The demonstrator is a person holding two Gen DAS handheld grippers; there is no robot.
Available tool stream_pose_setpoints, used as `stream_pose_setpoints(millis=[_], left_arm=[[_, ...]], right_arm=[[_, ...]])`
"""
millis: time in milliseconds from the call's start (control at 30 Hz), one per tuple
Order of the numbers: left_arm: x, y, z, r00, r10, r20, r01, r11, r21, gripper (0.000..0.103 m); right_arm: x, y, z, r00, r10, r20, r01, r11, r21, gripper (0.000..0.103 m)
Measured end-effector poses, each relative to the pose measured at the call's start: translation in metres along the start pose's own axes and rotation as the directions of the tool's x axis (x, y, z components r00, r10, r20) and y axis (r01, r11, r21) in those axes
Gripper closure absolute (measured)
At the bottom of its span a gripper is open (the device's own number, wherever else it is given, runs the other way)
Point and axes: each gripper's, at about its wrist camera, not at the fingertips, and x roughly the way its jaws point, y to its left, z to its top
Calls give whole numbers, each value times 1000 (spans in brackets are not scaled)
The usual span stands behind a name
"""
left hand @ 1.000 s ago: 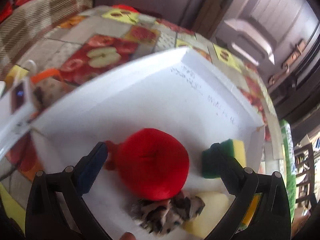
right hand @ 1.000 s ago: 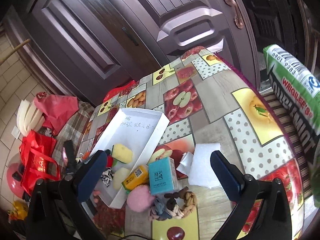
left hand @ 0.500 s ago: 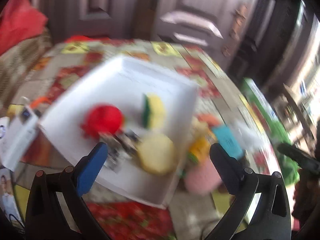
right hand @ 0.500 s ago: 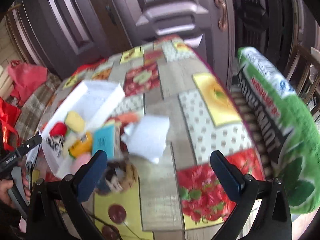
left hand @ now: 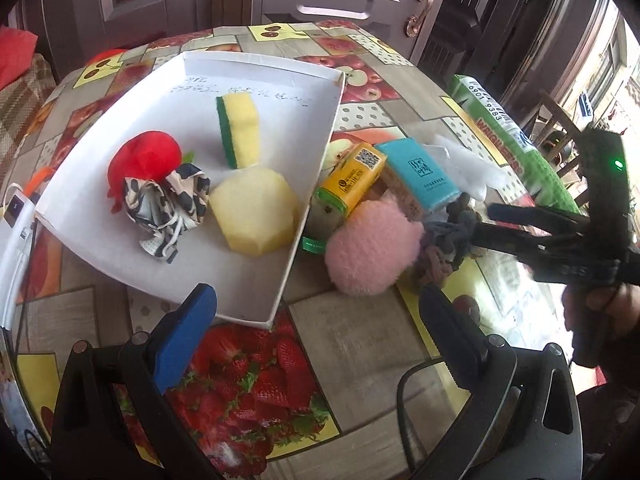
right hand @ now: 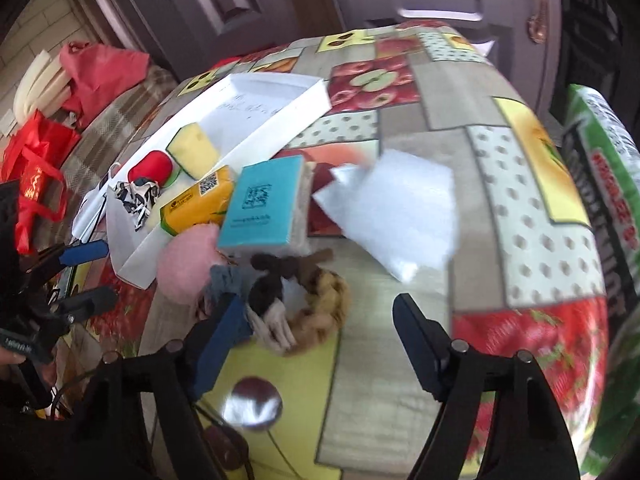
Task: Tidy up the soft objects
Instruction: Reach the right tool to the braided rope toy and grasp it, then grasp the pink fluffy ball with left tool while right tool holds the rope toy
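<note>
A white tray [left hand: 320, 148] on the fruit-print tablecloth holds a red plush [left hand: 144, 160], a black-and-white cloth [left hand: 168, 204], a green-backed sponge [left hand: 240, 128] and a pale yellow sponge [left hand: 256, 212]. Right of the tray lie a pink fluffy ball [left hand: 372, 248], an orange tissue pack [left hand: 348, 184], a teal tissue pack [left hand: 420, 176] and a braided rope toy [right hand: 312, 304]. My left gripper [left hand: 316, 308] hangs open and empty over the cloth at the tray's near corner. My right gripper [right hand: 320, 312] is low over the rope toy, its jaws closing around it, pads not pressing it.
A white plastic bag [right hand: 396, 216] lies beyond the tissue packs. A green Wrigley's sack [left hand: 516, 140] stands at the table's right edge. A white device with a cable [left hand: 16, 216] sits left of the tray. Red bags [right hand: 36, 160] and dark doors are behind.
My left gripper has drawn back from the red plush, so the whole tray shows now. My right gripper has dropped toward the rope toy and its jaws have narrowed.
</note>
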Motion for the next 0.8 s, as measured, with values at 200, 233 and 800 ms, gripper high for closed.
stream_pose_setpoints(millis=[200, 233, 800], left_arm=[[7, -11, 2, 1000, -15, -27, 16, 999, 38, 12], [9, -14, 4, 999, -19, -34, 20, 999, 47, 14], [26, -66, 28, 998, 63, 25, -67, 959, 276, 37]], right_arm=[[24, 7, 1, 998, 41, -53, -43, 999, -26, 51], [21, 7, 0, 998, 46, -51, -48, 998, -36, 54], [-54, -59, -26, 996, 26, 80, -38, 987, 156, 69]])
